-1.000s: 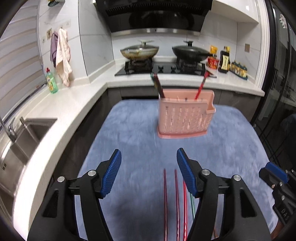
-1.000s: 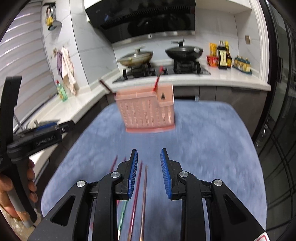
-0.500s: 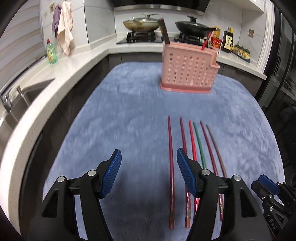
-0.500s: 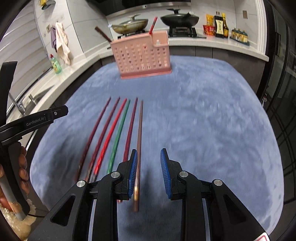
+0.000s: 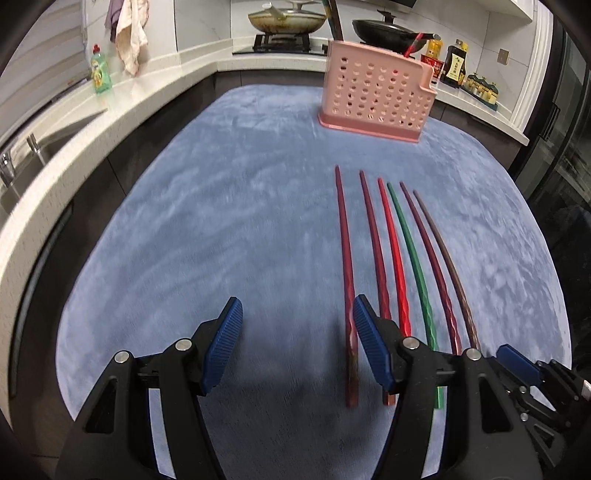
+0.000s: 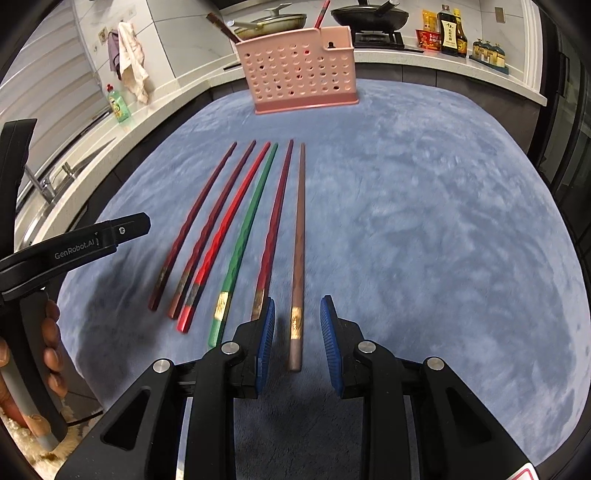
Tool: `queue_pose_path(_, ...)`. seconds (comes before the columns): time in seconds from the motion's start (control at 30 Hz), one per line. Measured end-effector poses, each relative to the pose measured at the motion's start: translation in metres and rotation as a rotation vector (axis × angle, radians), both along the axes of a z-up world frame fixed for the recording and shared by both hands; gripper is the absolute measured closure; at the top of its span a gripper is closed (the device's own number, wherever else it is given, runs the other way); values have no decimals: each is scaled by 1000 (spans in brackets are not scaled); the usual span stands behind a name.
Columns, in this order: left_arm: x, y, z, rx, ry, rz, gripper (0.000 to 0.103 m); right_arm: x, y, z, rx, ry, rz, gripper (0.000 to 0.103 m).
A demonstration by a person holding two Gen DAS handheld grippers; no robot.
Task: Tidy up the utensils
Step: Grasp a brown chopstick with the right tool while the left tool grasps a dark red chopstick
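Several chopsticks lie side by side on the blue cloth [image 5: 221, 221]. My left gripper [image 5: 297, 325] is open low over their near ends. The leftmost dark red chopstick [image 5: 343, 240] runs just inside its right pad [image 5: 369, 336], untouched. My right gripper [image 6: 297, 325] is open with a narrow gap. The thick end of the brown chopstick [image 6: 300, 240], rightmost in the row, lies between its pads, which do not press on it. A green chopstick [image 6: 251, 221] lies two places to its left. The pink perforated holder [image 6: 299, 74] stands upright at the cloth's far side with a dark chopstick and a red one in it.
A white counter [image 5: 74, 140] wraps round the left and back, with a sink tap [image 5: 11, 166], a green soap bottle [image 5: 100, 74], two pans on the hob [image 5: 284, 22] and sauce bottles [image 5: 454, 66]. A hand [image 6: 51, 350] holds the left gripper's handle.
Both grippers have sunk and tipped downward towards the near ends of the chopsticks, so the holder now sits higher in both views. Neither jaw gap has changed.
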State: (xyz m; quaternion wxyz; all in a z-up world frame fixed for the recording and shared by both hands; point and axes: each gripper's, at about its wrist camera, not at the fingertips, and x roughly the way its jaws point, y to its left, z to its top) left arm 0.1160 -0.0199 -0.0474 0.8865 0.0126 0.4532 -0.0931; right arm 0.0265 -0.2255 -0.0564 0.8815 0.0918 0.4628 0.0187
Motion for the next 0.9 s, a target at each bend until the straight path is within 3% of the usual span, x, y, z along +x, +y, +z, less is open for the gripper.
queue_pose_path(0.2,-9,2,-13,-21,31,-7,43,-2,4,-9,-8,18,11,78)
queue_pose_path(0.47,-22,-6,-20,-13,32,-45,38,-3,-2,-14,-12,24,-17,96)
queue_pose_path(0.9,-22,-12,-31,41,40,-48,43,-9,-13,-14,12,18,-56,96)
